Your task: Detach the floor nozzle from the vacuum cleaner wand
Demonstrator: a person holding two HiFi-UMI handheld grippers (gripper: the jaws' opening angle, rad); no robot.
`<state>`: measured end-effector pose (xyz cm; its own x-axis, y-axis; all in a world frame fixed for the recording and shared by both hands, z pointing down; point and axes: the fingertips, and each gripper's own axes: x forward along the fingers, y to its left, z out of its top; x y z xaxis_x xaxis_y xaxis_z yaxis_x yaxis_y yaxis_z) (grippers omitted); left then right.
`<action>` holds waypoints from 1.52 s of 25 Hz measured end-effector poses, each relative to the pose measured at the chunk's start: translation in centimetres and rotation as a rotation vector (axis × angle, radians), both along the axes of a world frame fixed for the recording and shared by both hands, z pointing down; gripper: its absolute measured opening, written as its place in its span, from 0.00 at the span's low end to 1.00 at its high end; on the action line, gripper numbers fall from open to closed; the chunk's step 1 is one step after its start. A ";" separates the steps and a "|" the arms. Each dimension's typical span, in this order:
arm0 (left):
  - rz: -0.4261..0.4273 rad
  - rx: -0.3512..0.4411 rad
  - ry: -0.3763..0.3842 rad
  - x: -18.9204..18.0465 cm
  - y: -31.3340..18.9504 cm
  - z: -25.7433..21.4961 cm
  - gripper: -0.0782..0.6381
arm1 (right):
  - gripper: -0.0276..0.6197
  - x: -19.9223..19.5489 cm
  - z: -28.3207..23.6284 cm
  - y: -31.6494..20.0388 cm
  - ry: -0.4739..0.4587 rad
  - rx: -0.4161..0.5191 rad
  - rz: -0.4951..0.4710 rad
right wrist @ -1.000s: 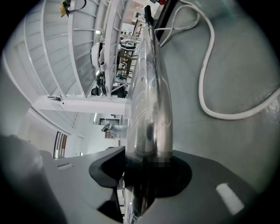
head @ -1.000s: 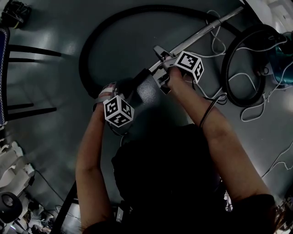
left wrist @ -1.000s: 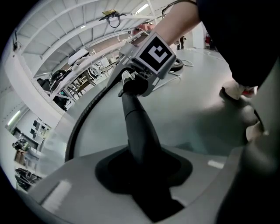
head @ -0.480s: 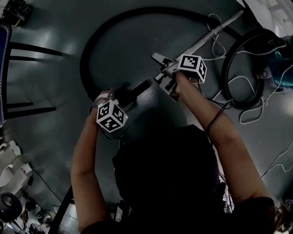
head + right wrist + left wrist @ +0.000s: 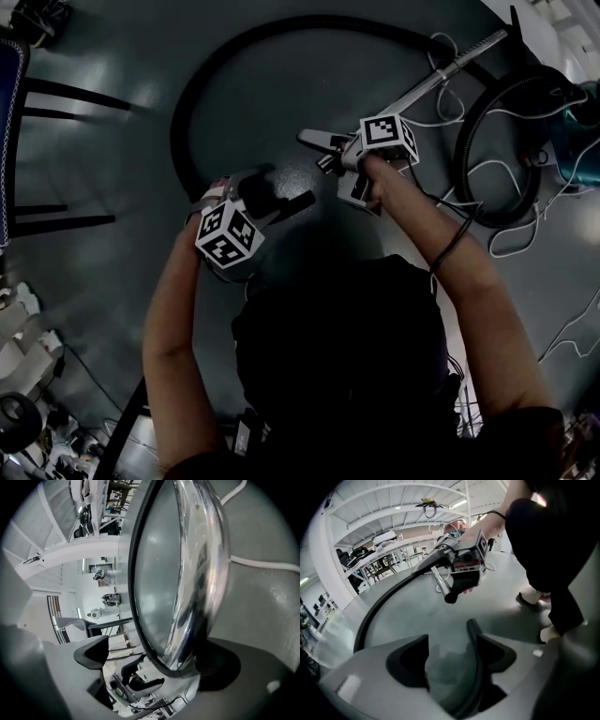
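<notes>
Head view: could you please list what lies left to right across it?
Chair legs, black hose's bend, left gripper (jaws just opened round a dark part), right gripper (jaws just opened round the wand), black loop, teal vacuum body.

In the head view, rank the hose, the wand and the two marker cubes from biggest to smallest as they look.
1. hose, the long loop.
2. wand.
3. left cube and right cube: they look alike, so no order between them. Both are nearer the camera, which may enlarge them.
</notes>
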<state>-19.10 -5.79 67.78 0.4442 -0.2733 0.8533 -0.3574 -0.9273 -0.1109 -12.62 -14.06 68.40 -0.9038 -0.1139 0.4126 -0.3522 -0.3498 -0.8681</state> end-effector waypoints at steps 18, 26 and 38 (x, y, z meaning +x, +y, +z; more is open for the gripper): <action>-0.482 0.213 0.461 0.1 -4.8 -6.2 0.24 | 0.57 6.3 -5.6 0.7 -0.065 0.507 0.020; -0.587 0.361 0.639 0.2 -8.4 -12.6 0.20 | 0.05 6.2 -14.0 -3.9 0.207 1.303 -0.006; -0.647 0.525 0.710 -0.7 -8.8 -16.4 0.12 | 0.03 6.1 -18.2 -4.4 0.324 1.640 -0.079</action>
<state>-19.80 -14.58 51.36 0.4301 -0.8868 0.1690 -0.8987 -0.4384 -0.0136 -6.50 -18.44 50.17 -0.8352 -0.5456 0.0688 -0.5489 0.8195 -0.1644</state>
